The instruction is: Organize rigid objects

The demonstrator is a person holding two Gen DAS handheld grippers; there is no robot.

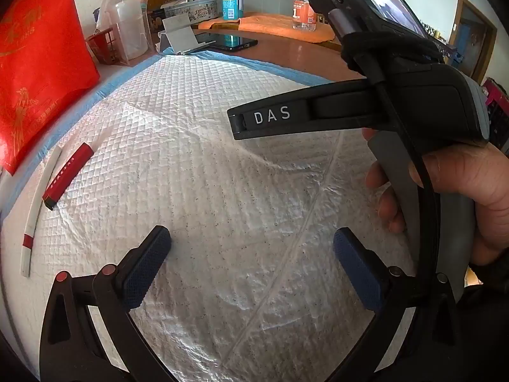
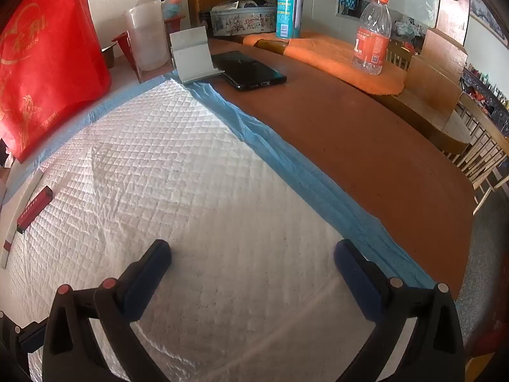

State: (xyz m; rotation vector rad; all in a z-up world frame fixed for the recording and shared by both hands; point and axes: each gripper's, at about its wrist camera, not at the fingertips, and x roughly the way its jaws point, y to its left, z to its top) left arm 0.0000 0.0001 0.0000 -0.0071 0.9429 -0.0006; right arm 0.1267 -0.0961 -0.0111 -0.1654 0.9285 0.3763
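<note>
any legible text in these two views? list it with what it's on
"DAS": on the arm of the right claw's body.
"Danisa": on the cookie tin; the smaller words under it are too blurred to read.
Gold characters on the red bag: not readable.
Gold print on the red stick: too small.
Labels on the plastic bottle and the teal can: too blurred.

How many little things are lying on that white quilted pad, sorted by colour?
Red: 1, a slim red box near the pad's left edge.
White with a red band: 1, a long thin stick lying beside the box.
Total: 2. The rest of the white pad looks bare.
</note>
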